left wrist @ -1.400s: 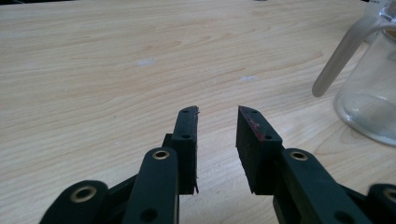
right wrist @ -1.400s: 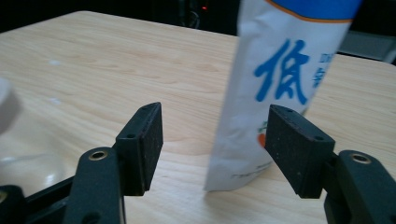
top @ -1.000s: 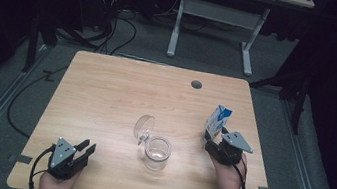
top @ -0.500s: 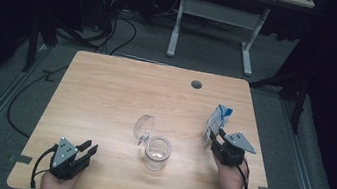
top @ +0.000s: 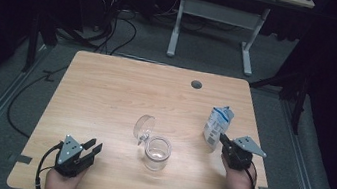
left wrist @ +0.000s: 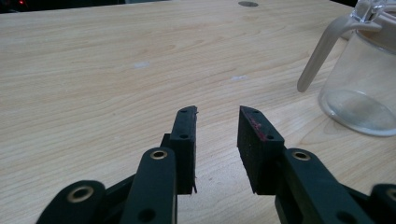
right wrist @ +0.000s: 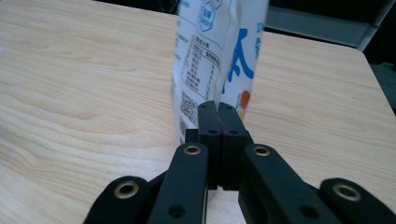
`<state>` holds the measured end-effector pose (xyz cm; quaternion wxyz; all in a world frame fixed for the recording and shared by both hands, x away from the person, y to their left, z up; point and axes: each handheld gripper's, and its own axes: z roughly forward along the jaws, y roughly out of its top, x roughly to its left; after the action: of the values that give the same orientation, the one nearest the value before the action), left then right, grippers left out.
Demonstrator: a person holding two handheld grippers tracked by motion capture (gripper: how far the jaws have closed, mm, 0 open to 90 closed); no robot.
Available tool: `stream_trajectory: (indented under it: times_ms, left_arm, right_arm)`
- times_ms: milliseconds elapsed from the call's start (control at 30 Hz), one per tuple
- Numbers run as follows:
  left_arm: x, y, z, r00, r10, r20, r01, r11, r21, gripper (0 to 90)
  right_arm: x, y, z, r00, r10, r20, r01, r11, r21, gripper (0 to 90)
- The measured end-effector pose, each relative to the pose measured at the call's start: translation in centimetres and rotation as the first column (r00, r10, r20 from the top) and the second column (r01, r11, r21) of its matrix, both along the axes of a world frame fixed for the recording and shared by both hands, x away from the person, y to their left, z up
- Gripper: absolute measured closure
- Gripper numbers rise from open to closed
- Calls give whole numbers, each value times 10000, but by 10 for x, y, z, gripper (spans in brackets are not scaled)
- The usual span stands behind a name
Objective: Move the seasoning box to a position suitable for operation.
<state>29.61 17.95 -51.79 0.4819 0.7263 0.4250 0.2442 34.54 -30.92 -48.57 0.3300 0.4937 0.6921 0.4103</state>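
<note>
A white and blue milk carton (top: 217,123) stands upright at the table's right side. My right gripper (top: 223,138) sits just in front of it, low on the near side. Its jaws have just been closing and now meet pad to pad with nothing between them. In the right gripper view the carton (right wrist: 219,51) rises right behind the shut right gripper (right wrist: 217,106). A clear glass jar (top: 156,152) with a hinged lid (top: 143,126) flipped open stands mid-table. My left gripper (top: 94,147) rests near the front left, open and empty (left wrist: 217,112), with the jar (left wrist: 359,79) off to its right.
The wooden table (top: 106,90) has a round cable hole (top: 196,84) near its far edge. Beyond the table stand a white desk frame (top: 213,15) and loose cables on a dark floor.
The right gripper has drawn back a little to the right of the carton and its jaws have closed. The carton stands free. The left gripper has stayed put.
</note>
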Motion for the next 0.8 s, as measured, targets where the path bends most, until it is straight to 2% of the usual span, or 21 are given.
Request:
stream_trajectory:
  times_ms: [200,300,333,567,600,633,733,800]
  left_arm:
    - [7,-9,0,9995,-309,-38,309,9995,-84,679]
    - [10,-14,-1,9988,-485,-51,484,9988,-94,679]
    - [10,-14,-1,9988,-485,-51,484,9988,-94,680]
    - [12,-20,-2,9976,-682,-88,682,9977,3,679]
    - [11,-20,-2,9976,-689,-91,689,9976,11,679]
    - [10,-19,-3,9978,-650,-89,650,9979,-14,678]
    - [7,-16,-3,9984,-555,-104,554,9985,-20,678]
    - [5,-12,-3,9988,-470,-99,470,9989,-35,677]
  right_arm:
    - [-6,-14,-1,9997,234,-70,-231,9989,417,894]
    - [-9,-16,-1,9986,521,-46,-516,9959,741,777]
    - [-9,-16,-1,9986,521,-46,-516,9959,741,777]
    - [-7,-16,-3,9987,508,-84,-497,9941,966,486]
    - [-7,-16,-3,9987,508,-84,-497,9941,966,486]
    - [-3,-16,-4,9983,526,-236,-499,9935,1019,417]
    - [0,-15,-5,9970,749,-199,-722,9910,1123,395]
    - [3,-12,-4,9975,706,-79,-692,9911,1138,435]
